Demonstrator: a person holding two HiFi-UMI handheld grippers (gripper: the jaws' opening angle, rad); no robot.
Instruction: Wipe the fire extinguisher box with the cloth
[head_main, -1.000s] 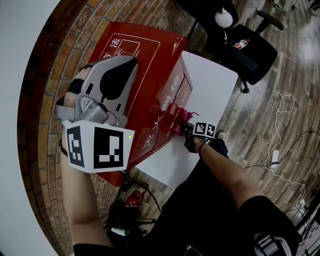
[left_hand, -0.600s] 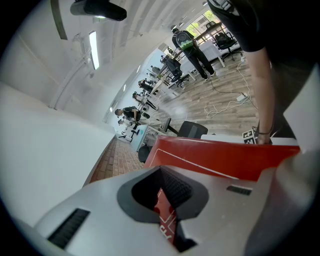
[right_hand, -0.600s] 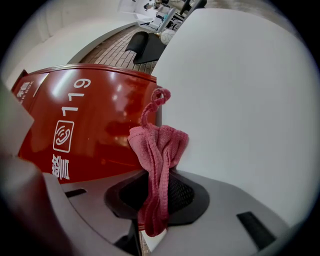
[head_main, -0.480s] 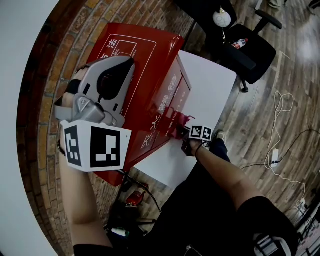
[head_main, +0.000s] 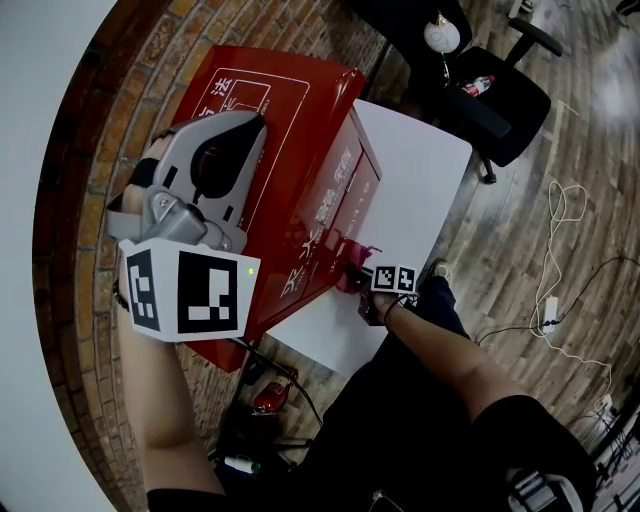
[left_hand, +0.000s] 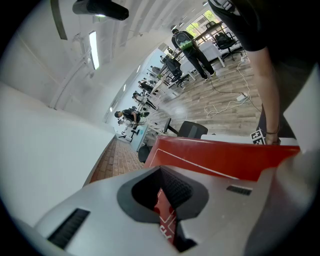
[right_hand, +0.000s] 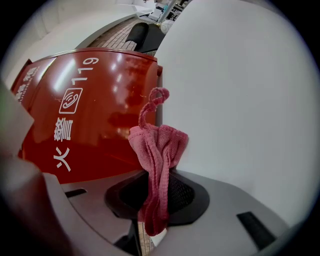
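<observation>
The red fire extinguisher box stands against the brick, its front face printed with white characters and "119". A pink cloth sticks up from my right gripper, which is shut on it. In the head view that gripper holds the cloth against the lower part of the front face. My left gripper hangs over the box's top, shut and holding nothing. From its own view, the left gripper has the red top just beyond its jaws.
A white panel adjoins the box on the right. A black office chair with a bottle on it stands beyond. Cables lie on the wood floor. A small red object sits below the box. Brick runs along the left.
My right gripper has slid the cloth along the box's front face, down and to the left in the head view. The left gripper has stayed where it was.
</observation>
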